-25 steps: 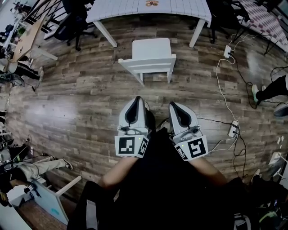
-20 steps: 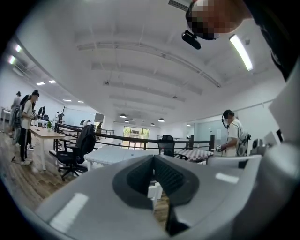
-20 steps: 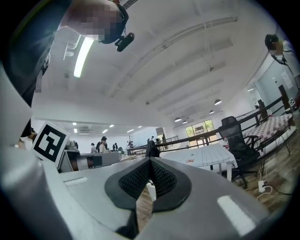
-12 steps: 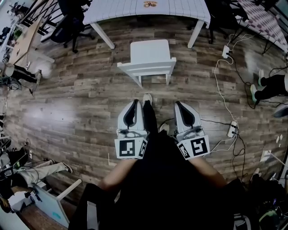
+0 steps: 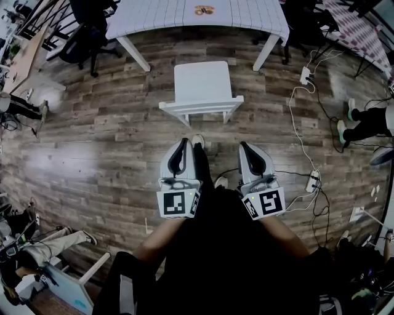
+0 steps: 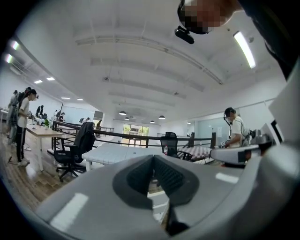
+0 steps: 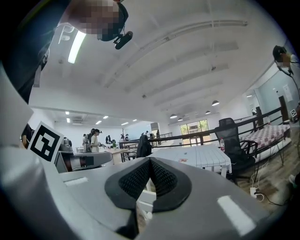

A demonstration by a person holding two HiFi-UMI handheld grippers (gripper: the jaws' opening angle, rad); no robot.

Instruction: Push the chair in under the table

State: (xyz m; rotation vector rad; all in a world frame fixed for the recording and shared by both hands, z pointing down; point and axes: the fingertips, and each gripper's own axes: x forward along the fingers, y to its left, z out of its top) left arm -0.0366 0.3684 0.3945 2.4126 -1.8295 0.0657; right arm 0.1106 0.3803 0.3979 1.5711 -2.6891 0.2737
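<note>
A white chair [image 5: 202,88] stands on the wood floor, its backrest toward me and its seat facing the white slatted table [image 5: 197,13] beyond it. The chair is clear of the table's edge. My left gripper [image 5: 183,146] and right gripper [image 5: 243,147] are side by side, both shut and empty, a short way behind the backrest and apart from it. In the left gripper view the chair [image 6: 158,199] peeks through the gap under the left gripper [image 6: 153,160]. Past the right gripper [image 7: 150,163] in its own view, the chair [image 7: 146,199] shows low and the table [image 7: 197,156] beyond.
Cables and power strips [image 5: 314,181] trail across the floor at the right. Black office chairs [image 5: 86,37] stand at the table's left and far side. People stand at the room's left and right edges. A small printed thing [image 5: 204,10] lies on the table.
I have stepped forward: both grippers moved toward the chair's backrest, and the chair and table now sit lower and nearer in the head view. Both grippers stayed shut.
</note>
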